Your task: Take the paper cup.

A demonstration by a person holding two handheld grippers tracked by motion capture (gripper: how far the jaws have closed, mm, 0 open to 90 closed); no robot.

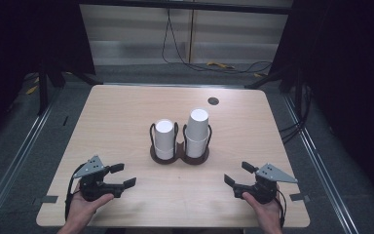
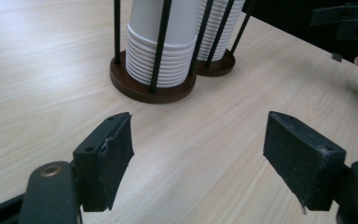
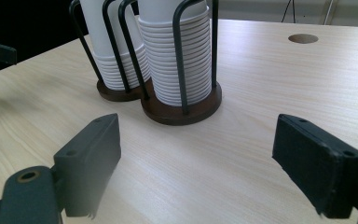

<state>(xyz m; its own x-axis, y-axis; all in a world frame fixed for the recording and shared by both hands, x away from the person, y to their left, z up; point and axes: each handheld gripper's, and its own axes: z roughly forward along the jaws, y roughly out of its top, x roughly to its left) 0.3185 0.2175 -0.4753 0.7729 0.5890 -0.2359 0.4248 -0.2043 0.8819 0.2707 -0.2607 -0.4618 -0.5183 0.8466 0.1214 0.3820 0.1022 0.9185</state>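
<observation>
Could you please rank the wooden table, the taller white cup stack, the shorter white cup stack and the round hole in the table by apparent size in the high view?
1. Light wooden table, by far the largest.
2. Taller stack of white paper cups.
3. Shorter stack of white paper cups.
4. Small dark round hole in the tabletop.

White ribbed cups (image 1: pixel 164 139) sit in a dark brown holder (image 1: pixel 179 157) with black bars. The counter (image 1: pixel 117 112) is light wood with fine stripes.
</observation>
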